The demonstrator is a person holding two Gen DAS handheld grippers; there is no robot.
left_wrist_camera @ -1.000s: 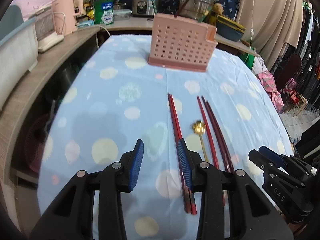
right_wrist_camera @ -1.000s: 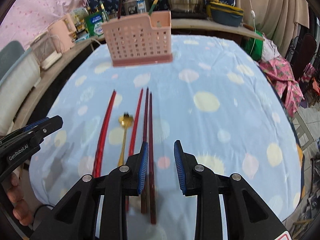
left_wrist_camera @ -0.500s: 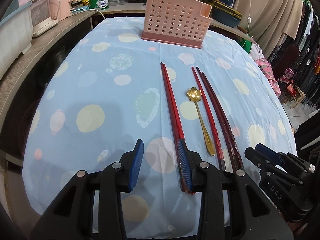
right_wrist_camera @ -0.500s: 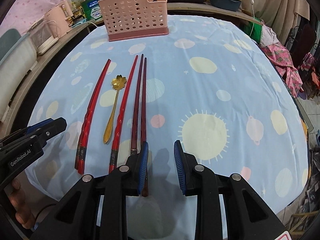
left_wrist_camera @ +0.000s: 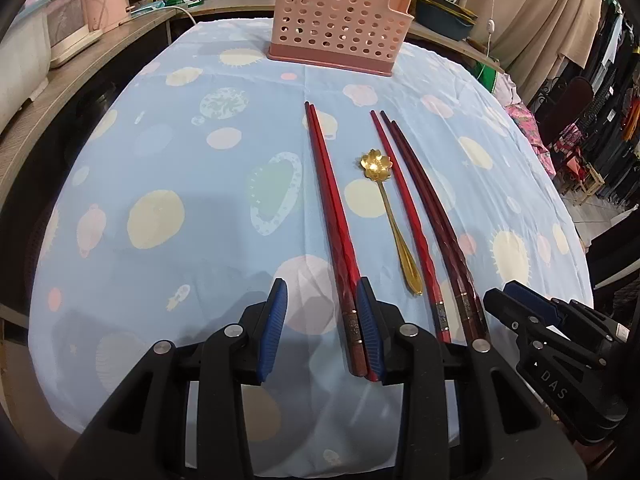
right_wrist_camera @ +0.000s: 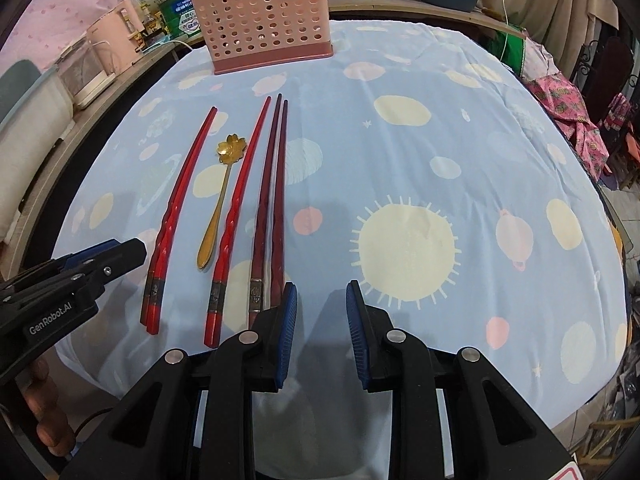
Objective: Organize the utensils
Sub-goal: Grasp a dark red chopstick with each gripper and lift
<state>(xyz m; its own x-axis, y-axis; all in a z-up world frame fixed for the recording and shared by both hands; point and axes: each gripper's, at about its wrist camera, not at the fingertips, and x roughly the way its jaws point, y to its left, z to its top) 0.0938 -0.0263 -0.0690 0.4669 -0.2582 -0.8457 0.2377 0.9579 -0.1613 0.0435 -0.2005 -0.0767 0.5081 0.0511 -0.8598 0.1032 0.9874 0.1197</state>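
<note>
left gripper (left_wrist_camera: 322,330): spread, beside red chopsticks (left_wrist_camera: 330,208) | right gripper (right_wrist_camera: 322,334): spread, empty | gold spoon (right_wrist_camera: 222,196) on surface (right_wrist_camera: 440,128) | pink holder (right_wrist_camera: 266,36) far end

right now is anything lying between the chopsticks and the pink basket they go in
Nothing visible. Bare tablecloth separates the tips of the chopsticks and spoon from the pink basket. Both grippers, left and right, are open.
</note>
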